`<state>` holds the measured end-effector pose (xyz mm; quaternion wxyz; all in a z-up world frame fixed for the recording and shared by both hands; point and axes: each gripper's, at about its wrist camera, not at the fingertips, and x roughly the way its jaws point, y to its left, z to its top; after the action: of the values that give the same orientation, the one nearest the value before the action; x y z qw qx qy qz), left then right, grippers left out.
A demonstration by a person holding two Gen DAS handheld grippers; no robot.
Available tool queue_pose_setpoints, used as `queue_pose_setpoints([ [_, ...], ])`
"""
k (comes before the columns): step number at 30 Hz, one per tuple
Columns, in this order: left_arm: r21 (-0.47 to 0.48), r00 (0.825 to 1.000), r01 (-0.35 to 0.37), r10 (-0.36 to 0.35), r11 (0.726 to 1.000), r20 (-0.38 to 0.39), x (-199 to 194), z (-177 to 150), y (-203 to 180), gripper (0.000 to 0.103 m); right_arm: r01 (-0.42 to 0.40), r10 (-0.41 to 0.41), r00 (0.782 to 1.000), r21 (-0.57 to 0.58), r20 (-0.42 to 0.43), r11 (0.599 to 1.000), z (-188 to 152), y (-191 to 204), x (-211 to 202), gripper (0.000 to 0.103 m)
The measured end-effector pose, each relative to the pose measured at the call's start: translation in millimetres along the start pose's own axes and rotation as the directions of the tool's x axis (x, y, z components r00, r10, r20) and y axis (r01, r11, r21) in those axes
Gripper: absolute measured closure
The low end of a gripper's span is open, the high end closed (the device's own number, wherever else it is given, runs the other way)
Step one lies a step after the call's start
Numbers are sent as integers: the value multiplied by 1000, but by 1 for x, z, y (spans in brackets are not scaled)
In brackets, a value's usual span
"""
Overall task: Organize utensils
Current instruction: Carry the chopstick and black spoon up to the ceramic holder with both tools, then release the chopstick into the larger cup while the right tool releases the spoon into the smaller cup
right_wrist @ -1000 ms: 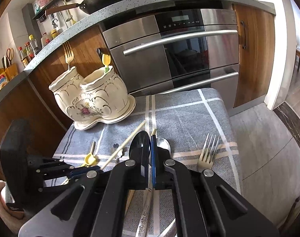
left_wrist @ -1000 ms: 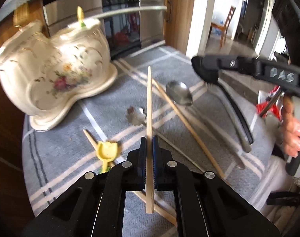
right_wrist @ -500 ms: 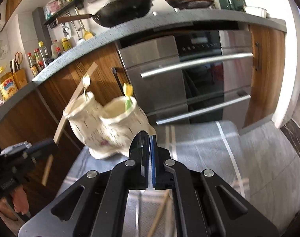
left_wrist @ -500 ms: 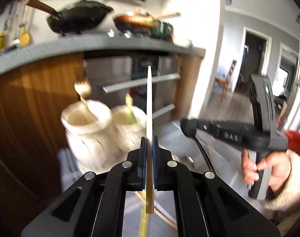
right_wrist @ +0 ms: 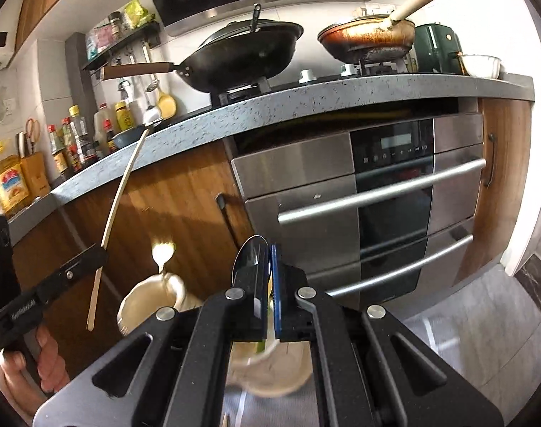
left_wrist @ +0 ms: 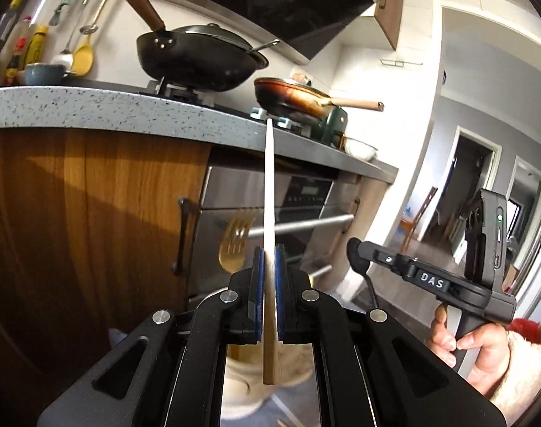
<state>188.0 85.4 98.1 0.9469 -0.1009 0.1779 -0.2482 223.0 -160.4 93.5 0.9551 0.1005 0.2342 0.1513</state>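
Sunlit kitchen, speckled countertop [right_wrist: 306, 103], oven [right_wrist: 377, 192]

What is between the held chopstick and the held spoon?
In the right wrist view, a gold fork standing in the holder appears between the chopstick and the spoon. How far back it sits is unclear.

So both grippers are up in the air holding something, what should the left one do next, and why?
Probably lower the chopstick into the left cup of the holder. The left gripper is shut on it, upright, above the holder's opening, where a gold fork already stands. The right gripper is shut on a spoon over the other cup, so the two paths look separate.
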Motion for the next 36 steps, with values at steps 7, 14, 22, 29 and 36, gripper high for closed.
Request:
queue_pose_setpoints([
  [7,26,999,-16,14,1000,51,20,-7,3,97,47,-46,999,-19,26,999,-2,2,27,101],
  [14,93,997,-39,33,995,66,30,-21,-4,97,63,-62,993,-15,96,998,-4,0,36,101],
  [22,88,997,-55,50,995,53,29,-34,4,97,123,-107,982,-99,154,987,-15,13,45,101],
  [29,75,998,-52,49,996,40,15,-44,11,97,137,-107,981,-192,159,972,-35,20,42,101],
  [36,77,999,-54,53,996,11,0,-52,12,97,79,-60,993,-208,97,975,-56,21,29,101],
])
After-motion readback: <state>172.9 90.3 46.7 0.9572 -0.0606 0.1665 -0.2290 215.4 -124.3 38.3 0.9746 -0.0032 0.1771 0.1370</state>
